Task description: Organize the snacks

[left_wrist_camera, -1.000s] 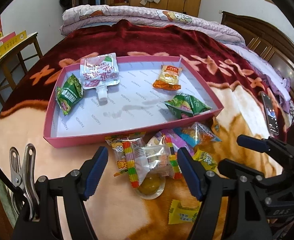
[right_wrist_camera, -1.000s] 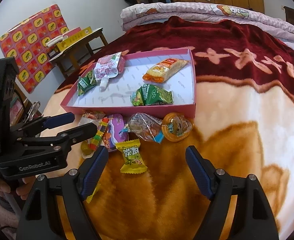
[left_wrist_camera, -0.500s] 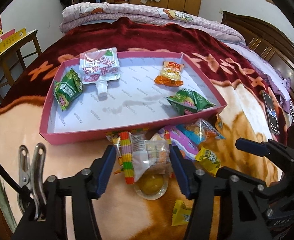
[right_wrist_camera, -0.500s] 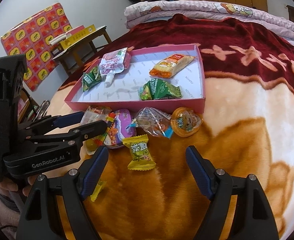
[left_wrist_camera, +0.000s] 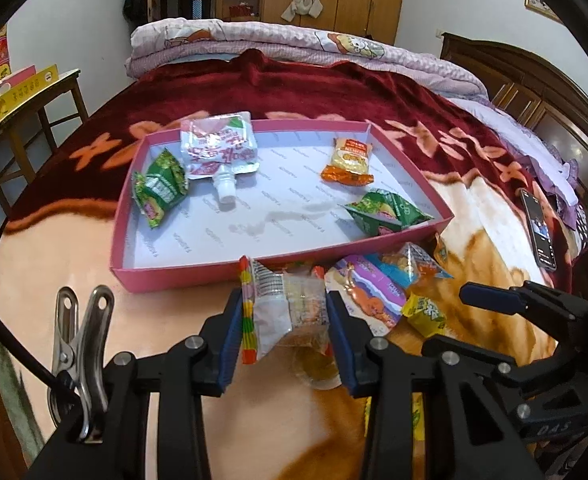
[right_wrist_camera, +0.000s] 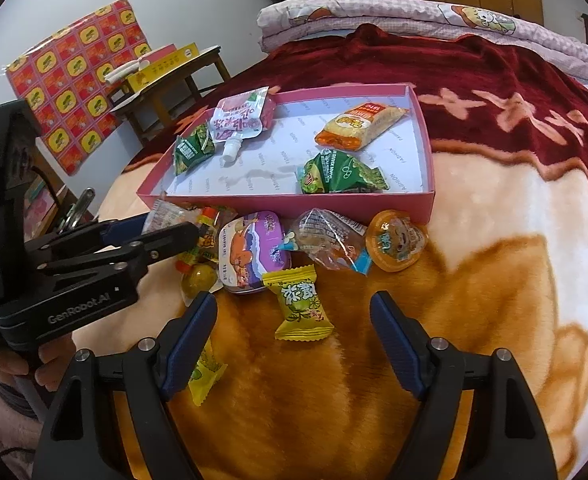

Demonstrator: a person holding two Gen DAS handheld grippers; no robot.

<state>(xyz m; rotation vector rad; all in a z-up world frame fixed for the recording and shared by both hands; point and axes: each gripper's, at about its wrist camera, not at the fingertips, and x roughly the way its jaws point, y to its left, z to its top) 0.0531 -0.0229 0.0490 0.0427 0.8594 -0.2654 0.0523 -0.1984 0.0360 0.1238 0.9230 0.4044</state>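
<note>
A pink tray (left_wrist_camera: 181,274) (right_wrist_camera: 285,202) on the bed holds two green packets, a spouted pouch (left_wrist_camera: 217,147) and an orange packet (left_wrist_camera: 348,160). My left gripper (left_wrist_camera: 283,320) is shut on a clear packet with a rainbow strip (left_wrist_camera: 281,312), lifted just in front of the tray; it also shows in the right wrist view (right_wrist_camera: 165,236). Loose snacks lie in front of the tray: a purple pack (right_wrist_camera: 251,252), a yellow candy (right_wrist_camera: 300,304), a clear packet (right_wrist_camera: 330,238), an orange jelly cup (right_wrist_camera: 396,240). My right gripper (right_wrist_camera: 294,344) is open above the yellow candy.
A phone (left_wrist_camera: 538,230) lies on the blanket at the right. A yellowish jelly cup (left_wrist_camera: 316,368) sits under my left gripper. A wooden table (right_wrist_camera: 165,80) with yellow boxes stands left of the bed. A folded quilt (left_wrist_camera: 294,48) lies at the far end.
My left gripper closed on the clear rainbow-strip packet and lifted it slightly toward the tray. My right gripper moved a little closer to the yellow candy, still open.
</note>
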